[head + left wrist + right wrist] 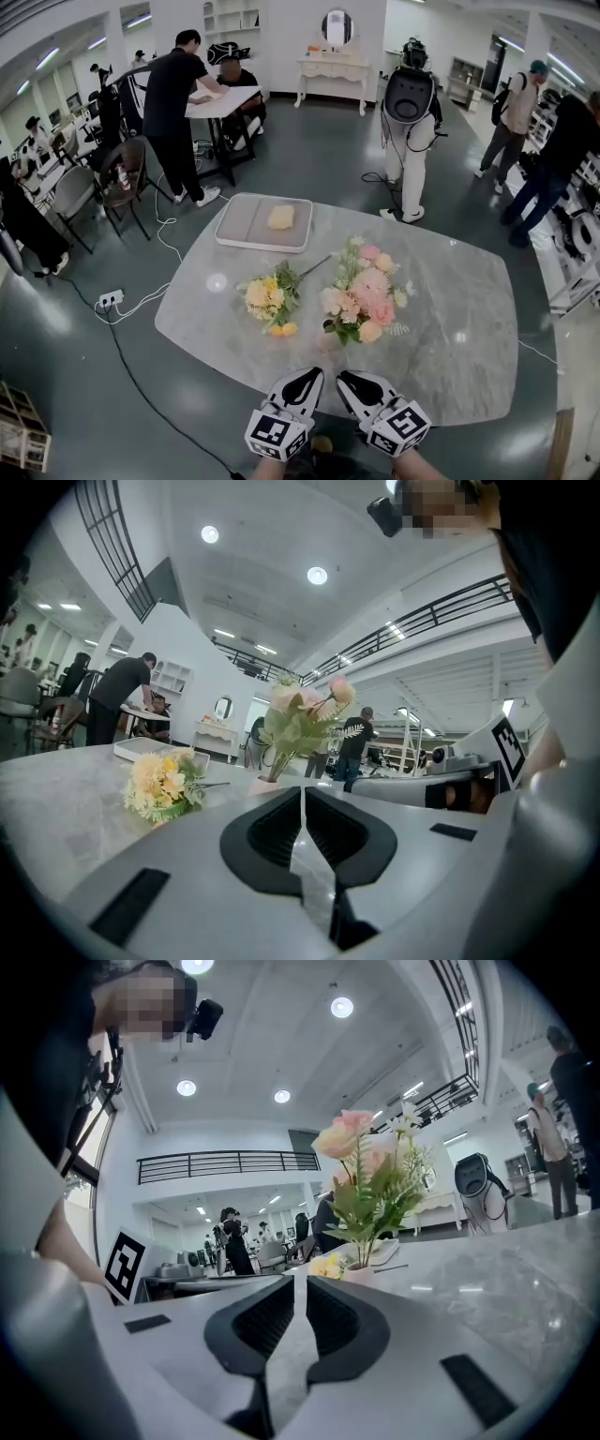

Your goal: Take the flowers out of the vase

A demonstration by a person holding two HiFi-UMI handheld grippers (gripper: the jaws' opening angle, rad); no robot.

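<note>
- Flowers point(364, 291), the pink and peach bunch, stand upright in a small pale vase point(360, 1274) near the middle of the table point(450, 319). They lie straight ahead of both grippers and well apart from them.
- A yellow bunch point(269, 298) lies flat on the table just left of the vase and looks to be out already. Judge the pink bunch to be the work in hand.
- Your left gripper point(307, 377) and right gripper point(349, 378) hover side by side at the near edge of the table. Each has its jaws clenched together with nothing between them.
- Spread the jaws of the gripper you mean to pick with before you reach in; closed tips would likely push the vase over.
- Aim low on the green stems, just above the vase rim, not at the blooms, which would probably crush or slip.
- The vase looks light, so pin it with the other gripper, or it may rise with the stems.
- Draw the bunch straight up until the stems clear the rim, then carry it aside.
- Keep clear of the tray point(234, 230) at the far side.
</note>
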